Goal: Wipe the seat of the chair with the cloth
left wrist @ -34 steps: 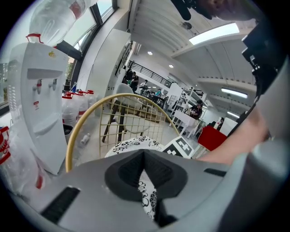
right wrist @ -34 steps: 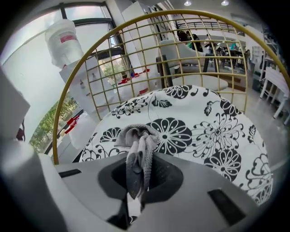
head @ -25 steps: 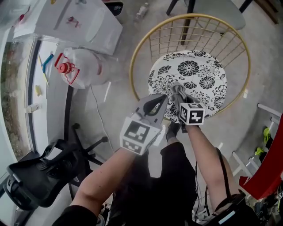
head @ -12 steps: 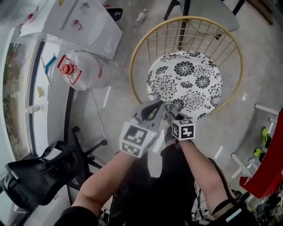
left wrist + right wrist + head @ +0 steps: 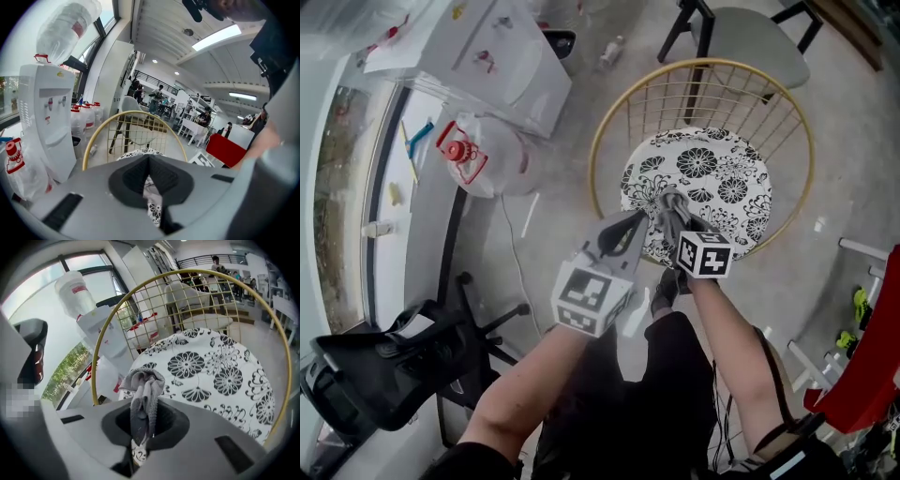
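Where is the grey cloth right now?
The grey cloth is pinched by the right gripper, at the near edge of the flowery chair seat, just right of the left gripper in the head view.

Bright daylight from window [image 5: 42,291]; fisheye warp, dark corners, gripper views.

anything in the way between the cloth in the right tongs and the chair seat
Nothing visible. The grey knitted cloth, pinched in the right tongs, is over the near edge of the round black-and-white floral seat cushion, whose top is bare. The gold wire backrest stands beyond it.
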